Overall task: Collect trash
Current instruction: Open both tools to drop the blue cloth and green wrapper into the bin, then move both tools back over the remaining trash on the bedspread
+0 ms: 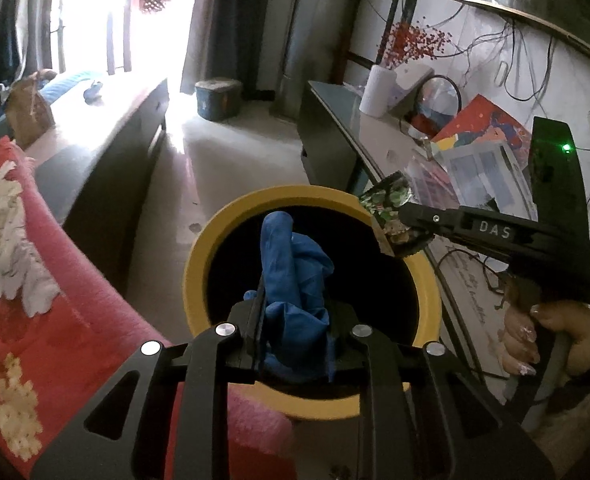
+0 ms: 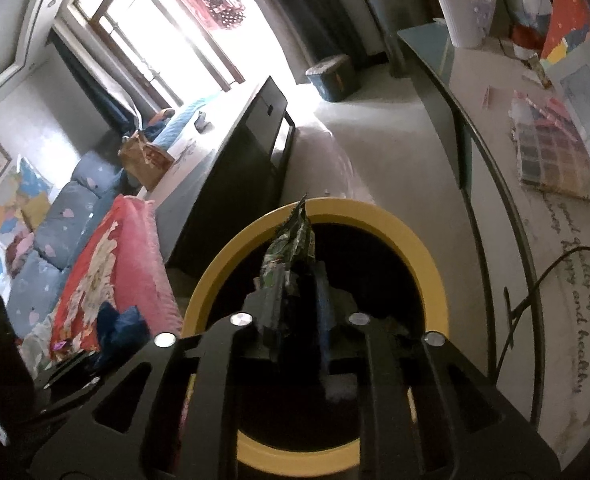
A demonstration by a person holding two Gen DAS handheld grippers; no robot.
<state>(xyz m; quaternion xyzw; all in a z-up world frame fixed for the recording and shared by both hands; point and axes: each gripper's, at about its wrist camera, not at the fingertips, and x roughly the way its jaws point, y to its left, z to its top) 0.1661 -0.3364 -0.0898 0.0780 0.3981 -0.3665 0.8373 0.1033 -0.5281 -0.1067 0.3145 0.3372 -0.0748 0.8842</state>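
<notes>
Black linkage arms of the left claw [image 1: 295,344] fill the foreground of the left wrist view, its fingers clenched on a crumpled blue glove [image 1: 295,280] that stands up between them. That claw points forward and down, holding the glove over the dark mouth of a yellow-rimmed trash bin [image 1: 199,264] on the floor, between a red flowered blanket [image 1: 35,300] and a desk [image 1: 379,140].

From the right, the right claw [image 1: 405,224] reaches in nearly level, held by a hand [image 1: 535,340] with decorated nails wrapped around its grip. It is clamped on a crinkled green printed wrapper [image 1: 391,204], which sits at the bin's far right rim.

Seen through the right wrist camera, the wrapper [image 2: 289,256] rises between the right claw's [image 2: 295,304] fingers, above the bin's opening [image 2: 427,264].

Papers and a white roll [image 1: 377,90] lie on the desk.
</notes>
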